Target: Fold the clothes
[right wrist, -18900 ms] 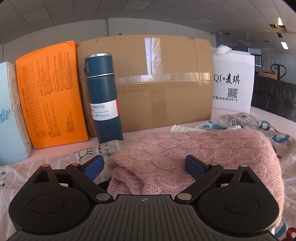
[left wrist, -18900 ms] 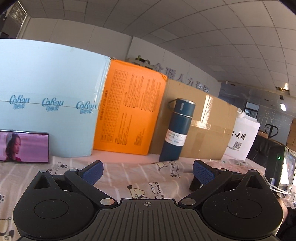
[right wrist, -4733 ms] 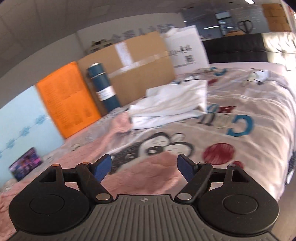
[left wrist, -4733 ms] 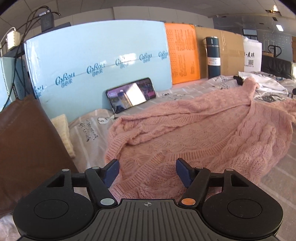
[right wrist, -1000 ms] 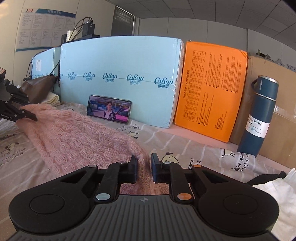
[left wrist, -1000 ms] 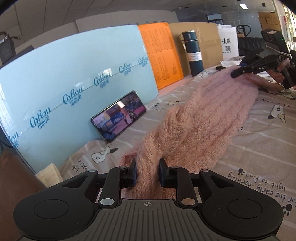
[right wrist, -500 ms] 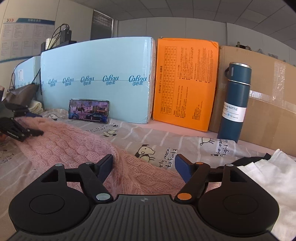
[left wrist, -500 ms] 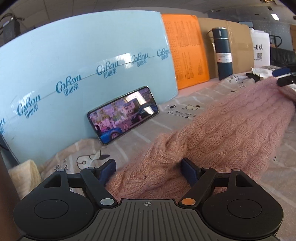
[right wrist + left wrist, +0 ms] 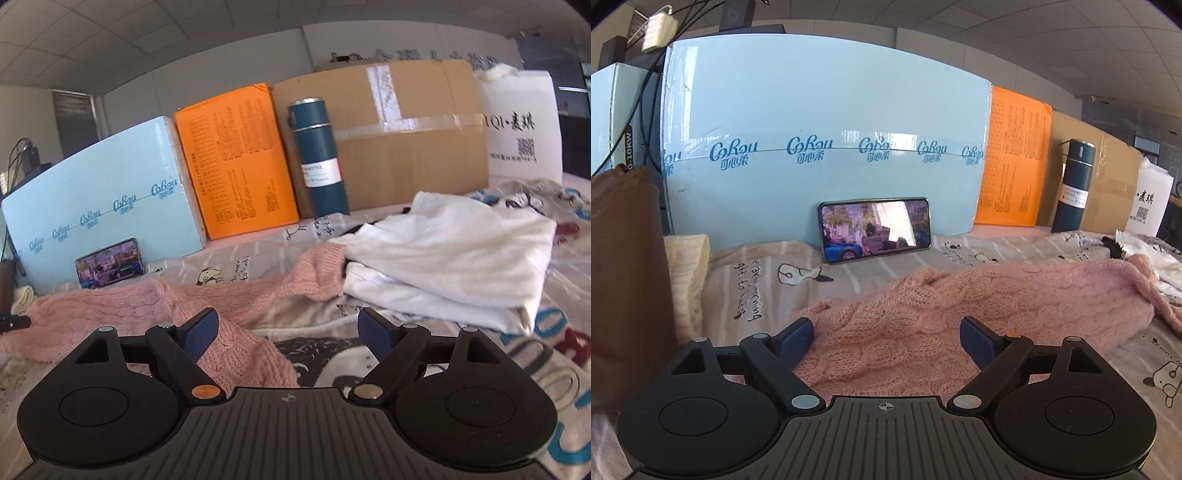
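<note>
A pink cable-knit sweater (image 9: 979,310) lies folded lengthwise on the printed bed sheet (image 9: 757,288). My left gripper (image 9: 886,332) hovers over the sweater's left end, its jaws still opening, the knit lying between the fingers but not pinched. In the right wrist view the sweater (image 9: 236,295) stretches from the left edge to a sleeve end beside a folded white garment (image 9: 450,258). My right gripper (image 9: 286,330) sits over the sweater's right end, jaws also opening, the left pad (image 9: 201,332) close above the knit without gripping it.
A phone (image 9: 873,229) leans on a light blue box (image 9: 827,147). An orange box (image 9: 236,158), a blue flask (image 9: 321,155), a cardboard box (image 9: 406,129) and a white bag (image 9: 521,125) line the back. A brown cushion (image 9: 624,280) and a cream cloth (image 9: 689,277) sit left.
Both grippers were shut on the pink sweater a second ago and have let it go, jaws spreading wide. The right gripper swung right, toward the white garment; the sweater now rests flat.
</note>
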`<act>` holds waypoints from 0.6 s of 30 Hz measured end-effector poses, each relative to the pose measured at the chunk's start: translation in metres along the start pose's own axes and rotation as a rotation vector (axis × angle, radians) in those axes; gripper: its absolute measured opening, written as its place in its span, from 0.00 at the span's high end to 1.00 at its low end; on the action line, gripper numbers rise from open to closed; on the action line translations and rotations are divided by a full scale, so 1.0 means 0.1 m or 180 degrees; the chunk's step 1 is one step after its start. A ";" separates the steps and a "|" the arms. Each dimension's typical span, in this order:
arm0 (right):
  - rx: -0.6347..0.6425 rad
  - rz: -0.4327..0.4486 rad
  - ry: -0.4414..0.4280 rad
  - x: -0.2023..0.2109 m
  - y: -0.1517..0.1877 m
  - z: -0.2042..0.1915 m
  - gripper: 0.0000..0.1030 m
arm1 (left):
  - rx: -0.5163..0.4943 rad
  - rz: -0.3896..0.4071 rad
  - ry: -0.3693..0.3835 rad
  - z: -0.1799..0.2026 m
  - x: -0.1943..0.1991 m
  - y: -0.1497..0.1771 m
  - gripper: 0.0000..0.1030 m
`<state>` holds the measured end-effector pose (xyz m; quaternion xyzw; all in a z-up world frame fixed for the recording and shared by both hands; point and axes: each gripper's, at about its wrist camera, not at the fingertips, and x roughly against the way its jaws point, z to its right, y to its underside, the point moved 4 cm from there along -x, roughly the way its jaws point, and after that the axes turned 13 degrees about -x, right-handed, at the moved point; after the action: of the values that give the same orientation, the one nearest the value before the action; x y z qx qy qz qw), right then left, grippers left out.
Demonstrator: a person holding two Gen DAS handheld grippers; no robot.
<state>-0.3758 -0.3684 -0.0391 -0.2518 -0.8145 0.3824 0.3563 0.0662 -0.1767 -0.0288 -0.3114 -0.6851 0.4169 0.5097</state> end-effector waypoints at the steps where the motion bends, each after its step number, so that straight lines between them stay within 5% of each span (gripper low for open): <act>1: 0.0015 -0.0026 0.0003 0.03 0.03 0.00 0.21 | 0.0003 0.0011 0.0002 0.01 0.01 0.00 0.13; 5: 0.0362 -0.0135 -0.0115 0.14 0.21 -0.12 0.17 | -0.0031 0.0057 0.0014 0.05 0.05 0.01 0.12; 10: 0.1728 -0.0453 -0.0022 0.09 0.62 -0.47 0.17 | -0.0012 0.0073 0.0037 0.04 0.07 0.02 0.12; 12: 0.1721 -0.0562 -0.0008 -0.02 0.60 -0.38 0.27 | 0.0003 0.0086 0.0047 0.03 0.07 0.02 0.12; 14: 0.1516 -0.0510 -0.0056 -0.09 0.45 -0.27 0.81 | 0.0011 0.0090 0.0052 0.03 0.07 0.02 0.12; 18: 0.1007 -0.0176 -0.0288 -0.14 -0.01 -0.10 0.86 | 0.0020 0.0086 0.0064 0.03 0.07 0.02 0.12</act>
<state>-0.3593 -0.3736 -0.0393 -0.1525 -0.7659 0.5069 0.3650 0.0615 -0.1703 -0.0280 -0.3232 -0.6744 0.4227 0.5119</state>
